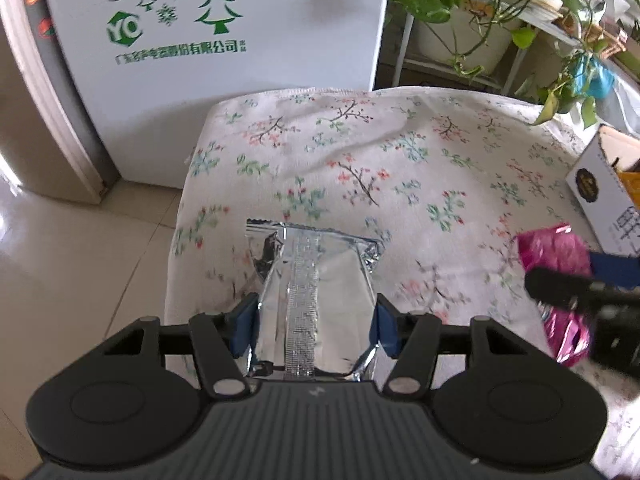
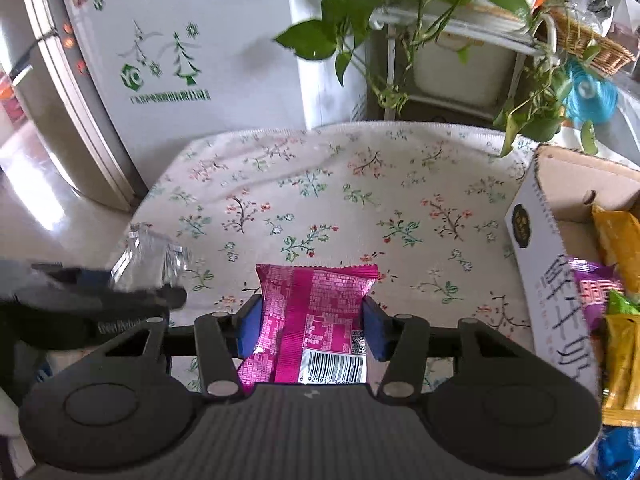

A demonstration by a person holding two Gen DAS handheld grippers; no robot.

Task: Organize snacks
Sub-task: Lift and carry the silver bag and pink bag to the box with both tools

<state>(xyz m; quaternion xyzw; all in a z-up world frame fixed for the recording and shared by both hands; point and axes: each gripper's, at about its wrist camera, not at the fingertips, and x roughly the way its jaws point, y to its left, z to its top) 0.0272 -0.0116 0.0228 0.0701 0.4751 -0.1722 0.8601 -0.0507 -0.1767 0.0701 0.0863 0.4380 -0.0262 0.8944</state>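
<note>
My left gripper (image 1: 316, 326) is shut on a silver foil snack pack (image 1: 316, 276), its blue pads pressing both sides, held above the floral cloth (image 1: 360, 152). My right gripper (image 2: 312, 326) is shut on a magenta snack pack (image 2: 316, 312) with a barcode showing, also lifted off the cloth (image 2: 320, 184). In the left wrist view the magenta pack (image 1: 552, 248) and the right gripper appear blurred at the right edge. In the right wrist view the silver pack (image 2: 156, 256) and the left gripper show blurred at the left. An open cardboard box (image 2: 536, 216) holding several snack packs stands at the right.
A white appliance with a green tree print (image 1: 216, 40) stands behind the table, with a metal-edged door to its left. A plant stand with trailing green leaves (image 2: 440, 20) rises at the back right. Tiled floor (image 1: 80, 260) lies off the table's left edge.
</note>
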